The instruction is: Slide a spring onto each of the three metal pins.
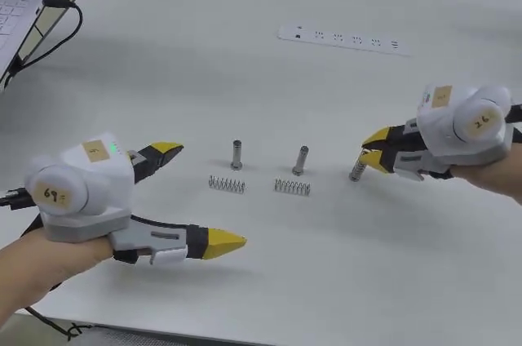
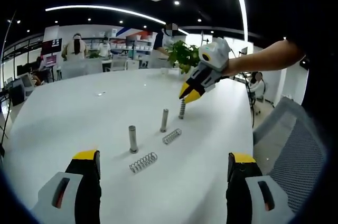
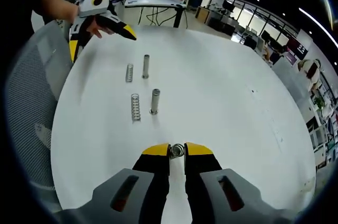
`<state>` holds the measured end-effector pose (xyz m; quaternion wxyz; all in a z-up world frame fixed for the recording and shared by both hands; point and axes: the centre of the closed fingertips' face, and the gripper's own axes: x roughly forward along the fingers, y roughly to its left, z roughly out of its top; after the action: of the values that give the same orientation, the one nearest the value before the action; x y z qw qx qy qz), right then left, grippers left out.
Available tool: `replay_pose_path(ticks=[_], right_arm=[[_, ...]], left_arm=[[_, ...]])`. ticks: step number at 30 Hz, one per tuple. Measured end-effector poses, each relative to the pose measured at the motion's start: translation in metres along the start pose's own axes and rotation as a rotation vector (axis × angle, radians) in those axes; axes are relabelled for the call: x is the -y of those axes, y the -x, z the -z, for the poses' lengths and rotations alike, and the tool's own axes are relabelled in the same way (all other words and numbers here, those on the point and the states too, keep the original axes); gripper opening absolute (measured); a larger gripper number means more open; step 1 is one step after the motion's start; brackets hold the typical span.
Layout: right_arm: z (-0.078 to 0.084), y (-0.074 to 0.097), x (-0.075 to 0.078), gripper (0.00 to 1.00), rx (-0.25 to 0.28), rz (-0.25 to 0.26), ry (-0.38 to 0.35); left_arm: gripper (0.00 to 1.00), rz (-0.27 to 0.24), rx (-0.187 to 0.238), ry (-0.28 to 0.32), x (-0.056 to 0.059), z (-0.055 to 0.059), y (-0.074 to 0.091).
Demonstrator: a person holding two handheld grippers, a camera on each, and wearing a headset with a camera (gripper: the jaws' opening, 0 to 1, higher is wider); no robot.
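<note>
At the table's [image 1: 269, 281] near left, the left gripper [image 1: 202, 195] hovers with jaws spread wide, holding nothing. Left pin [image 1: 236, 154] and middle pin [image 1: 301, 160] stand bare, left spring [image 1: 226, 184] and middle spring [image 1: 292, 188] lying before them. Farther right, the right gripper [image 1: 369, 154], jaws narrow, pinches the upright third spring [image 1: 357, 170].

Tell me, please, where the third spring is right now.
In the head view, the third spring stands right of the two bare pins, between the right gripper's tips.

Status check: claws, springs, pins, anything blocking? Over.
Left claw open, empty. Right claw shut on upright spring. Two loose springs lie flat beside two bare pins. Nothing blocking them.
</note>
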<state>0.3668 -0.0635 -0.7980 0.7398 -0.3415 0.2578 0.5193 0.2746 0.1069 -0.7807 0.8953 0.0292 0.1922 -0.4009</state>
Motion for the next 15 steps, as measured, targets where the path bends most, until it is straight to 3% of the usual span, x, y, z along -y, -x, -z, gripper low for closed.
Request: replay_pose_path(ticks=[15], right_arm=[[0.0008,0.0026,-0.0011,0.08,-0.005,0.017,0.027]], left_arm=[[0.98,0.001,0.002,-0.002,0.0004,-0.0015,0.0003]])
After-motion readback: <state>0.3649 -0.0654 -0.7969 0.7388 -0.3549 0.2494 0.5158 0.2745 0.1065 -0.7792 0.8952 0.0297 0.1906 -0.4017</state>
